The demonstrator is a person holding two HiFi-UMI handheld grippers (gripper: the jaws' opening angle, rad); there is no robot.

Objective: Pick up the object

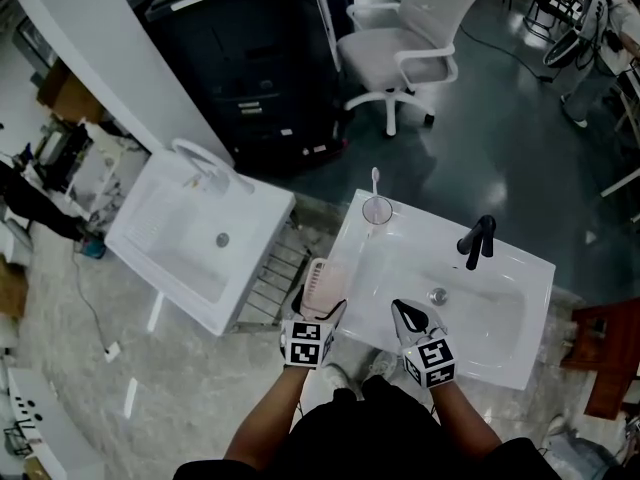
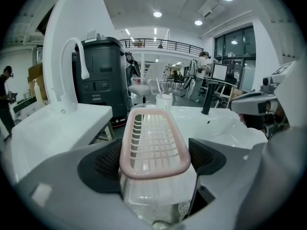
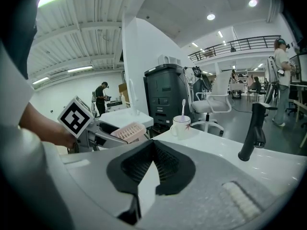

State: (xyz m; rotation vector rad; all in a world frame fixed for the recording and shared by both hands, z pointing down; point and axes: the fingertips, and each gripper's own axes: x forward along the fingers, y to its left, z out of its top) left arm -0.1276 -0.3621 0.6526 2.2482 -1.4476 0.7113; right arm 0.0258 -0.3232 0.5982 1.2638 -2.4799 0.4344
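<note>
A pink slotted soap tray (image 1: 318,282) on a clear base hangs over the left front corner of the white sink (image 1: 520,268). My left gripper (image 1: 317,306) is shut on it. In the left gripper view the tray (image 2: 154,143) fills the gap between the dark pads (image 2: 101,166) of that gripper (image 2: 153,161). My right gripper (image 1: 407,313) hovers over the sink's front edge, shut on nothing. In the right gripper view its jaws (image 3: 153,148) meet at the tips, and the tray (image 3: 128,132) shows to the left.
A cup with a toothbrush (image 1: 377,208) stands at the sink's back left corner. A black faucet (image 1: 478,240) stands at its back rim. A second white sink (image 1: 160,230) sits to the left, with a wire rack (image 1: 268,280) between them. A white office chair (image 1: 408,50) and a black cabinet (image 1: 250,58) stand behind.
</note>
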